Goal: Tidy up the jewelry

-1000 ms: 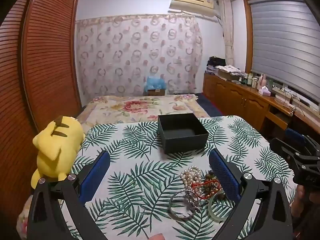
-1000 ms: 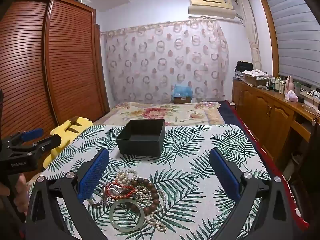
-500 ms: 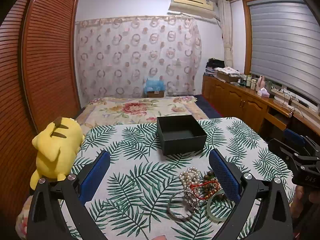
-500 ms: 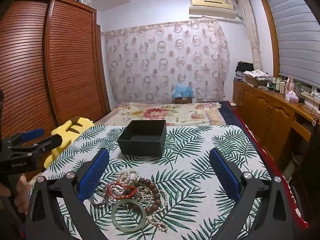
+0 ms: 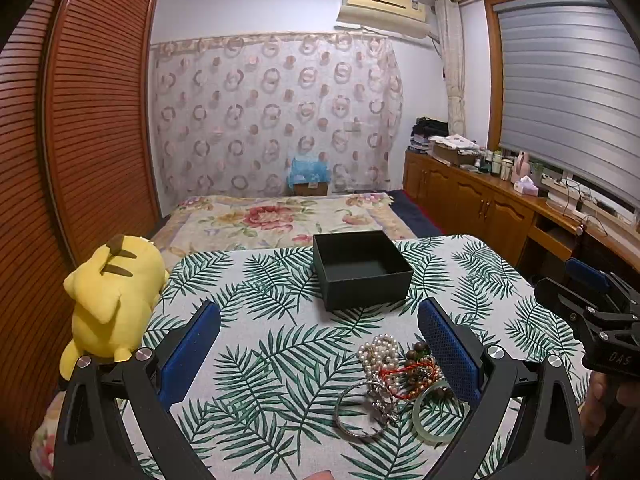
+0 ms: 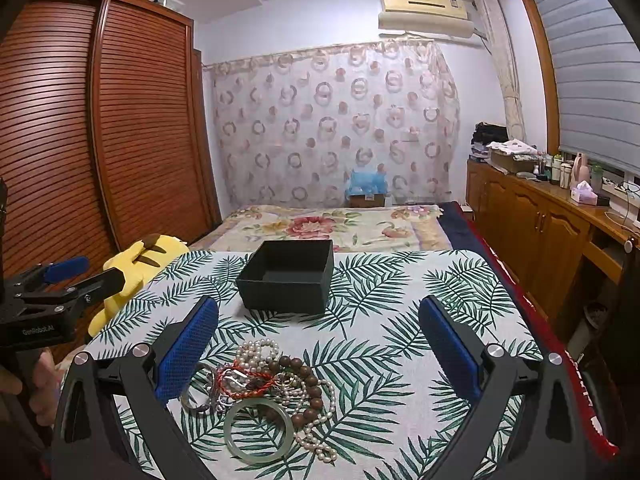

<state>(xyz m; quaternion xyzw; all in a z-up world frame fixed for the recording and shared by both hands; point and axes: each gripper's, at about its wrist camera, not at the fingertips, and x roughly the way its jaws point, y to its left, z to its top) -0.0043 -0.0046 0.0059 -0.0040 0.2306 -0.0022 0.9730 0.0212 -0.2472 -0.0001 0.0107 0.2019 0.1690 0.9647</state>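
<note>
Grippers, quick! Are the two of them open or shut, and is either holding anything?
Left gripper: open, holding nothing.
Right gripper: open, holding nothing; the jewelry pile lies untouched on the table below.

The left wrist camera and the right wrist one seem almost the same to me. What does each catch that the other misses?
Only the left wrist view shows the whole yellow plush toy and the right gripper at its edge. Only the right wrist view shows the pearl strand's trailing end and the left gripper. Both show the empty black box, the jewelry pile with its green bangle, and the leaf-print cloth.
</note>
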